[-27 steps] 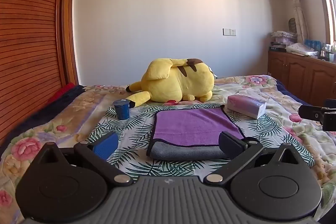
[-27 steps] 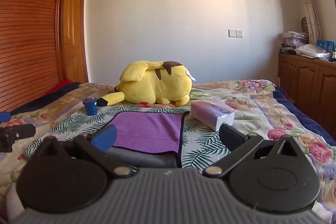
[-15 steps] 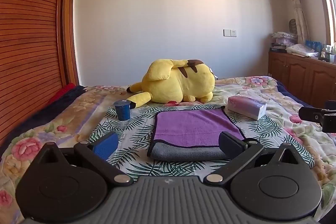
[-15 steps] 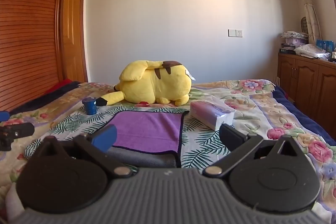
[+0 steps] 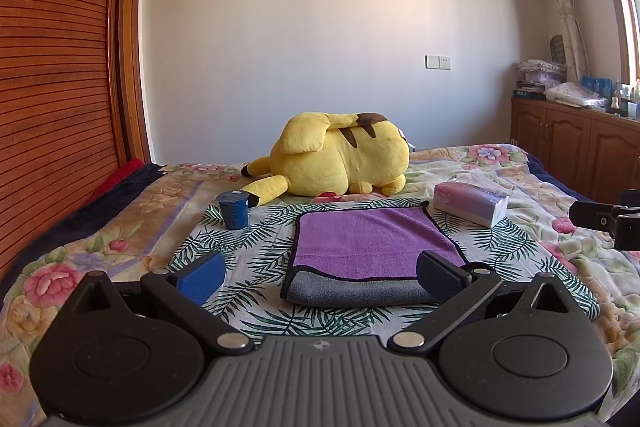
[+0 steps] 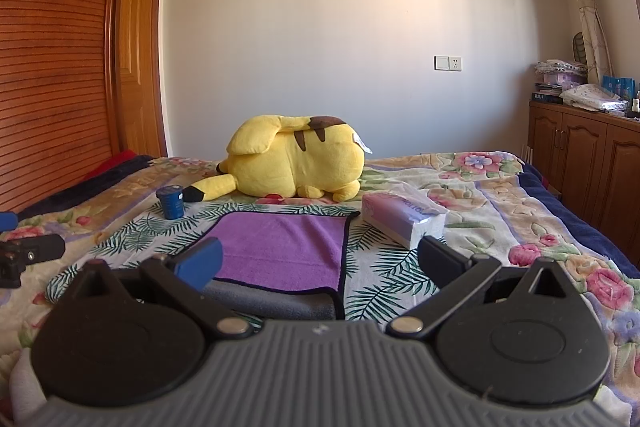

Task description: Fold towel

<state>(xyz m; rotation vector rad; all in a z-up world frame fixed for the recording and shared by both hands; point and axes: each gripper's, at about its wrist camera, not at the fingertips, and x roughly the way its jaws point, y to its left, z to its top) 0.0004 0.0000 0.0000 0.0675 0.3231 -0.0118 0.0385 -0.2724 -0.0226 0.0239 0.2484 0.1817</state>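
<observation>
Both our left gripper (image 5: 320,271) and right gripper (image 6: 318,259) have barely shifted over the last second, jaws wide open and gripping nothing, hovering at the near edge of the bed before the already folded purple towel (image 5: 370,247), so folding looks finished.

You have a yellow plush toy (image 5: 340,155) lying on the floral bedspread (image 5: 120,203) at the far side. A small blue cup (image 5: 233,209) stands just by its tail, and a tissue pack (image 5: 470,202) lies to the right. A wooden cabinet (image 6: 580,147) lines the right wall, with a wooden door (image 6: 138,59) on your left.
</observation>
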